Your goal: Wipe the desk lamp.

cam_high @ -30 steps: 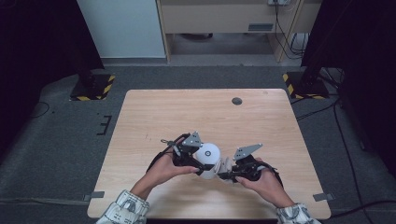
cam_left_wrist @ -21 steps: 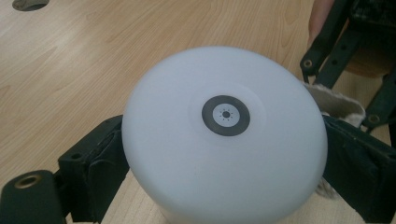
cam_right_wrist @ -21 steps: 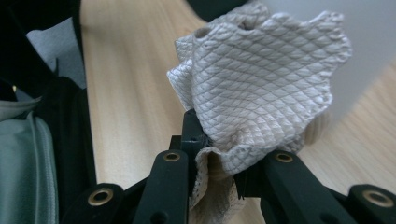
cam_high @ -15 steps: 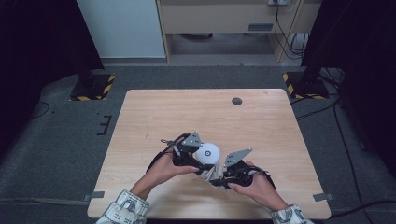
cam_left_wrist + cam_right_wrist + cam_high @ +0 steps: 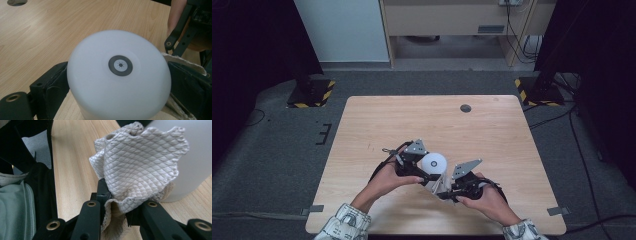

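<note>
White cup [image 5: 120, 75] upside down, axis vertical, base up; left claw [image 5: 424, 167] clamping.

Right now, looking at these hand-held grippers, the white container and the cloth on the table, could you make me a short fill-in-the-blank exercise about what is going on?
1. The left gripper clamps a smooth round ____ plastic container between its black jaws.
2. The right gripper is shut on a quilted, diamond-patterned beige ____.
3. That cloth is pressed against the container's ____.
4. Both things are over a light ____ table.

Missing words: white; cloth; side; wooden
</note>
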Demonstrator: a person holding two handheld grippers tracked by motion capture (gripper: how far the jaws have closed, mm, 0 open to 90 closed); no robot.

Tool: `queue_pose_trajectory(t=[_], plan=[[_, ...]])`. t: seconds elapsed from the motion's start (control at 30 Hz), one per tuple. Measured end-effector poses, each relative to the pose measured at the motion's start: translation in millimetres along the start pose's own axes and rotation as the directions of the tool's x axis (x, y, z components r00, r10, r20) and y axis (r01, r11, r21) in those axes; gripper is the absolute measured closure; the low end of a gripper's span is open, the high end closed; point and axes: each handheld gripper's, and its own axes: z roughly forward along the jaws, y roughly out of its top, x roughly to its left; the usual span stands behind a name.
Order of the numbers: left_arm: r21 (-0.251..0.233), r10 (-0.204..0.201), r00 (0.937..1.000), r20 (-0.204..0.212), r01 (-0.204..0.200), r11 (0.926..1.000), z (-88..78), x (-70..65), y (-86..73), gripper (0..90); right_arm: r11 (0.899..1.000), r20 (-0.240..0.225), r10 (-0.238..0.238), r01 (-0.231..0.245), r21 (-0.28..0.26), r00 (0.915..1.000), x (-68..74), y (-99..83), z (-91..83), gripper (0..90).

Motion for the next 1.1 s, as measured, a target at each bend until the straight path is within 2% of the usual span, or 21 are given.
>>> queue_pose_trajectory(t=[0.13,0.33,0.53,0.67,0.8,0.87,1.1], plan=[[-0.052,-0.016,0.9999,0.005,0.016,0.9985,-6.8,1.9,3.0,8.1,1.0,0.003,0.0,0.0,-0.002,1.0,-0.1,0.1,0.1,75.8],[-0.085,-0.044,0.999,-0.004,0.043,0.9955,-9.2,8.0,4.0,22.2,1.0,0.0,-0.002,0.002,-0.001,1.0,0.5,0.3,0.9,76.0],[-0.09,-0.076,0.9968,0.025,0.078,0.9929,-5.7,10.9,2.6,19.9,1.0,0.0,0.004,-0.004,-0.009,1.0,0.6,1.4,1.5,76.0],[-0.087,-0.082,0.9962,0.028,0.084,0.9926,-6.3,11.9,2.2,20.6,0.999,-0.006,-0.009,0.009,-0.048,0.9999,4.9,7.6,-1.2,76.1],[-0.087,-0.084,0.996,0.03,0.086,0.9925,-6.4,12.2,2.2,20.8,0.991,-0.008,-0.036,0.034,-0.128,0.9993,13.0,17.9,-7.7,76.2],[-0.087,-0.086,0.9959,0.03,0.088,0.9923,-6.6,12.5,2.1,21.3,0.988,-0.005,-0.044,0.043,-0.147,0.999,15.4,20.7,-7.0,76.3],[-0.089,-0.089,0.9956,0.029,0.092,0.9918,-7.6,12.9,2.0,23.2,0.997,0.007,-0.031,0.031,-0.065,0.9995,12.0,18.2,15.8,76.4]])
